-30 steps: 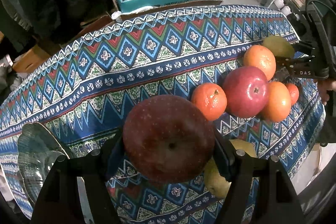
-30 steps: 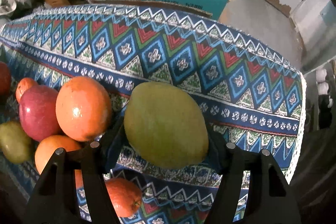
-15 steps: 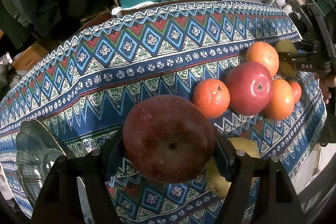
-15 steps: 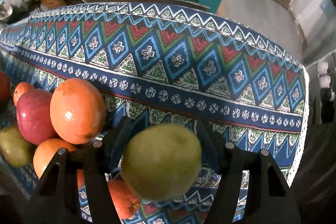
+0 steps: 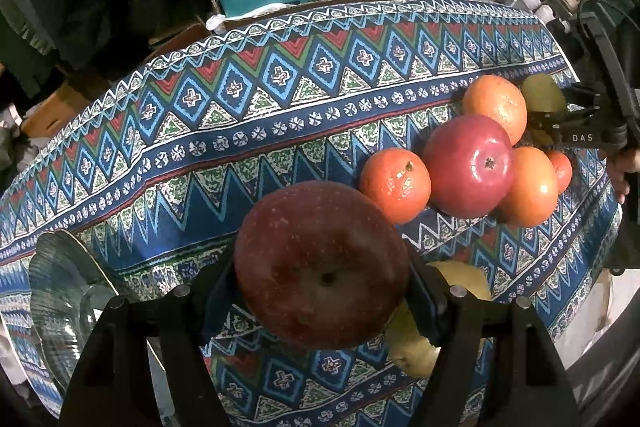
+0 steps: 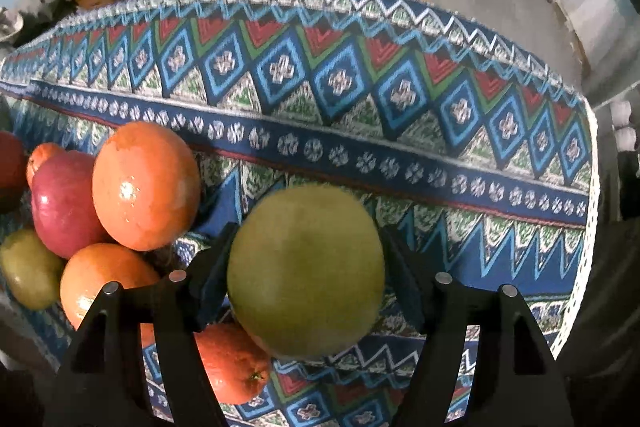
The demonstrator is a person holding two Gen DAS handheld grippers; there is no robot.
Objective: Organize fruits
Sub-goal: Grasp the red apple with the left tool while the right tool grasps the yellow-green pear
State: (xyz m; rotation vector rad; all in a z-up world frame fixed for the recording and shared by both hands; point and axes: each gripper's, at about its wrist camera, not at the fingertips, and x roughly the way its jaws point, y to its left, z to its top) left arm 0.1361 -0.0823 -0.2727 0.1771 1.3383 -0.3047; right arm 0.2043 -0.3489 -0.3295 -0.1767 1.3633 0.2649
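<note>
Holding 2 fruits at once: dark red apple (image 5: 322, 267) pinched in the left gripper (image 5: 320, 291), calyx end facing the camera; green-yellow fruit (image 6: 306, 281) sits between the right gripper (image 6: 306, 291) fingers, slightly blurred, contact on both pads not clearly visible, so grip looks loose or marginal.

Both fruits are up off the patterned tabletop (image 5: 280, 131).

Remaining pile: shiny red apple (image 5: 468, 167) touching 3 oranges, small red fruit behind, 1 yellow-green fruit (image 5: 416, 347) lying under the left gripper's right finger.

Key relation: glass bowl (image 5: 60, 307) lies at the far left of the left view, just beside the left gripper, well apart from the pile and from the right gripper. Left is clearly nearer, so I'd guess the apple drops there first with a short leftward swing.

Risk: the green fruit slipping out onto the oranges (image 6: 146, 187) below-left of it.
</note>
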